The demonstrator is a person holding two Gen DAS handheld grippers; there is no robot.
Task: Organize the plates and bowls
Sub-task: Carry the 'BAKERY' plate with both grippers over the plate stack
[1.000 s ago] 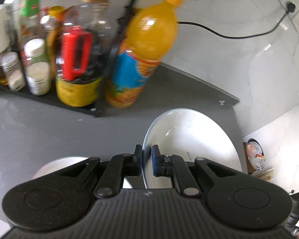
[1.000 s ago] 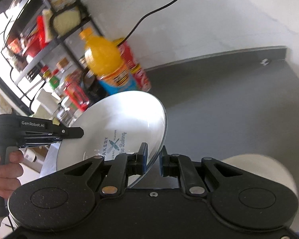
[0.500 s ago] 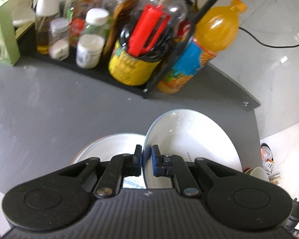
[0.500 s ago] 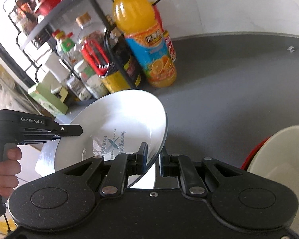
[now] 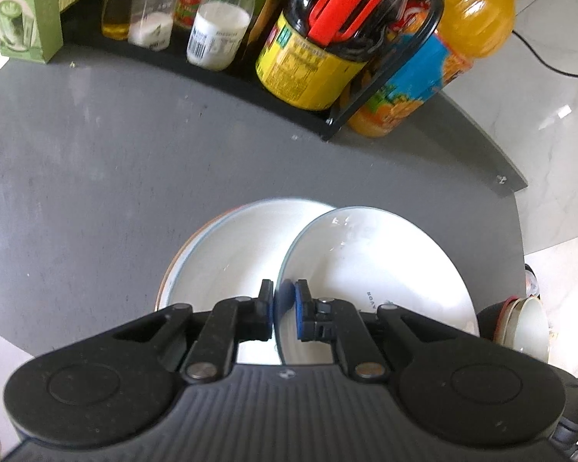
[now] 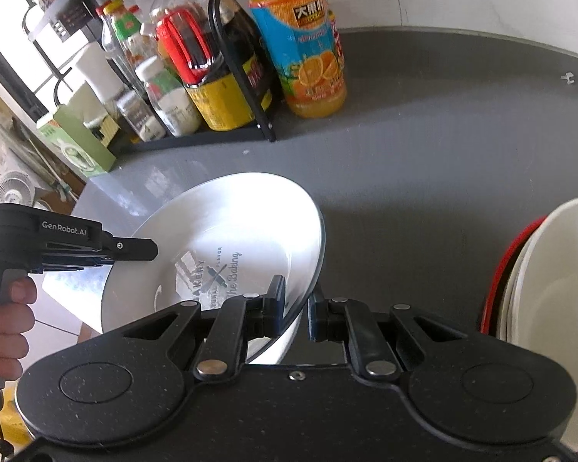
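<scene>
A white plate (image 5: pixel 373 261) printed with a bakery logo (image 6: pixel 219 254) hangs tilted above the grey counter (image 5: pixel 96 177). My left gripper (image 5: pixel 283 296) is shut on its left rim, and it also shows in the right wrist view (image 6: pixel 150 248), held by a person's hand (image 6: pixel 4 331). On the opposite rim my right gripper (image 6: pixel 294 304) is shut. Directly under the held plate, a second white plate (image 5: pixel 219 261) with an orange edge lies on the counter. A stack of white bowls in a red bowl (image 6: pixel 551 269) stands at the right.
At the back of the counter is a black wire rack (image 5: pixel 339 115) crowded with sauce bottles and jars. An orange juice bottle (image 6: pixel 300 38) stands beside it. A green box (image 5: pixel 23 19) sits at the far left. The counter ends at the right (image 5: pixel 516 208).
Both grippers have carried the plate down and back from the rack, over the plate lying on the counter. The bowl stack has come into the right wrist view.
</scene>
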